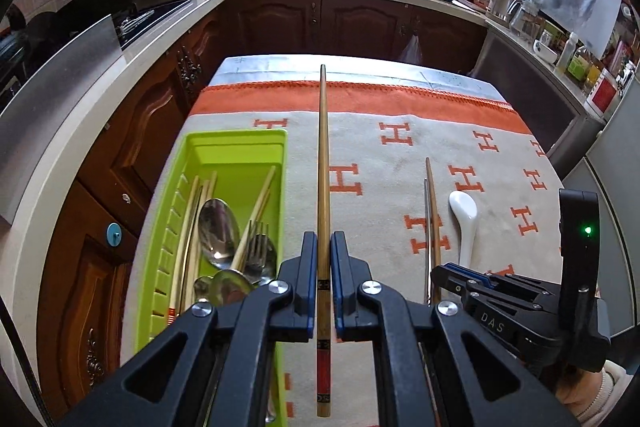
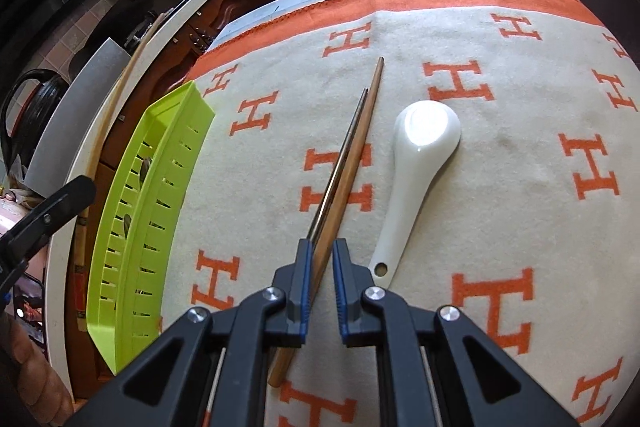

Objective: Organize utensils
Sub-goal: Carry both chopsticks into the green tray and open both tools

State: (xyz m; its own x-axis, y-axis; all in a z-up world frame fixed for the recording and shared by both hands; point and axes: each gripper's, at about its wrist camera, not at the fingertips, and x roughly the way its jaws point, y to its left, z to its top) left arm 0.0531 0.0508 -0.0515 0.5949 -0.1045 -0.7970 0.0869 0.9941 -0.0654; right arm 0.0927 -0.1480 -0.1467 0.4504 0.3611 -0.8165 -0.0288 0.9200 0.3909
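Kitchen, worktop (image 1: 400, 83) under a beige cloth (image 1: 380, 155) with orange H's, green tray (image 1: 240, 143) of cutlery at its left edge. My left hand-held gripper (image 1: 324, 241) is clamped tight on a long bamboo chopstick (image 1: 323, 155) with a red-banded butt, angled down, tip pointing away, just right of the tray. My right hand-held gripper (image 2: 323, 249), tilted down, jaws nearly closed, straddles a wooden chopstick (image 2: 360, 139) and a metal one (image 2: 344, 147) lying on the cloth beside a white ceramic spoon (image 2: 420, 147); can't tell if pads press.

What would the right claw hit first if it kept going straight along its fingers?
Probably the blanket itself: the right claw points steeply down with two chopsticks between its fingers. The white spoon lies just right of that line; depth is unclear.
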